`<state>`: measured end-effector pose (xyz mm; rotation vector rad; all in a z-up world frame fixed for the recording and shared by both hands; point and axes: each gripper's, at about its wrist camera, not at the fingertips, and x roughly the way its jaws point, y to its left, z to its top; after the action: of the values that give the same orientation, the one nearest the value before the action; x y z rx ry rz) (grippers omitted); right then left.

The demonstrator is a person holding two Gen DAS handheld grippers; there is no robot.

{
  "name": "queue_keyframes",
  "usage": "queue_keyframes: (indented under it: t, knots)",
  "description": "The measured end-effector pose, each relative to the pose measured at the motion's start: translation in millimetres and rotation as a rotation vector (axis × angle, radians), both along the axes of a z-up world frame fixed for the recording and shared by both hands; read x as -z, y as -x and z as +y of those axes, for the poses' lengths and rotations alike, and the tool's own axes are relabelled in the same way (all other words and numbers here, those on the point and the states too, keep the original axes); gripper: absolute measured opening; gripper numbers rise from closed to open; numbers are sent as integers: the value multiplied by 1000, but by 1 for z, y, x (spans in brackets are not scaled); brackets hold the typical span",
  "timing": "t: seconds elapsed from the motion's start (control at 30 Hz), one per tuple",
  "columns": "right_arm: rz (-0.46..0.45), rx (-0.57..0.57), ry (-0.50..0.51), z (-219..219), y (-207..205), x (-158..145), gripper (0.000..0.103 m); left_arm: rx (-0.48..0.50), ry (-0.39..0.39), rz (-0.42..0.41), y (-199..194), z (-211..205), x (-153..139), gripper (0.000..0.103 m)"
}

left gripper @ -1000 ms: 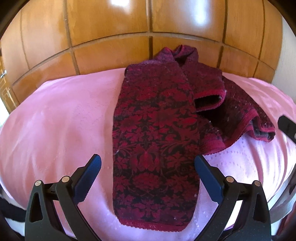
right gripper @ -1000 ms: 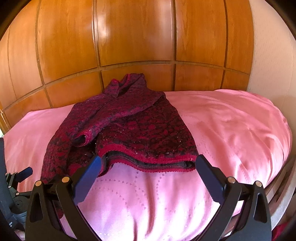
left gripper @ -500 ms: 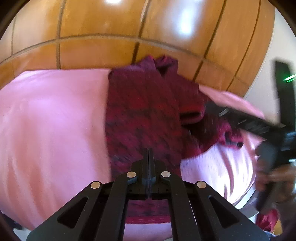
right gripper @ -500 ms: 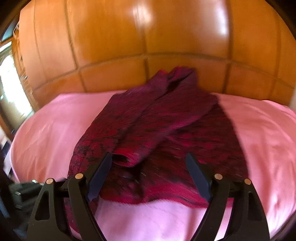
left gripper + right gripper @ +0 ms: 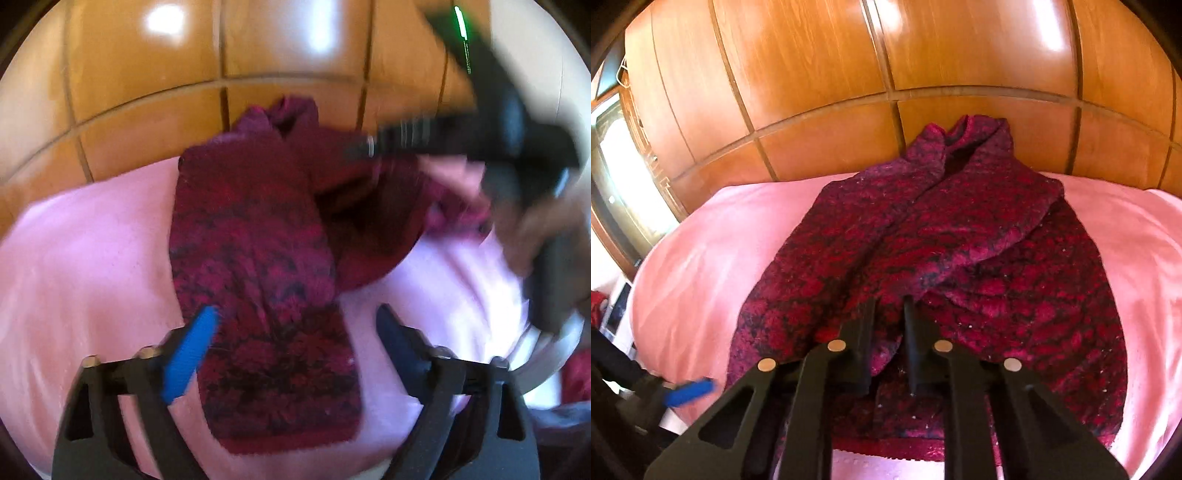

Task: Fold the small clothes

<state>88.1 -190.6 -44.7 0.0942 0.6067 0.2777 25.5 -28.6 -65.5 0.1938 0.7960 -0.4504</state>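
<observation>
On pink bed (image 5: pixel 701 251) | sweater (image 5: pixel 960 240) cuff between closing right tongs (image 5: pixel 888 306) | left tongs (image 5: pixel 295 325) opening, empty

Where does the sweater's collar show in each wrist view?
Left wrist: collar upper centre, against the wooden panels.
Right wrist: collar above centre, right of the middle, against the same panels.
Shared landmark: the pink bedspread under the sweater.

A pink bedspread (image 5: pixel 701 251) covers the bed; behind it stands glossy wooden panelling (image 5: pixel 820 74), with perhaps a window frame (image 5: pixel 617 177) left of the panelling.
</observation>
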Motion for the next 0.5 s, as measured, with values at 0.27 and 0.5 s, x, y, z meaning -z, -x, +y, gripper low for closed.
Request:
queue_keyframes:
  t: [0.27, 0.5]
  knots:
    - [-64, 6, -162, -35, 17, -40, 10, -106, 358, 92, -18, 71, -42, 16]
    - [-148, 237, -333, -143, 1, -77, 0, -296, 478, -37, -83, 148, -102, 16]
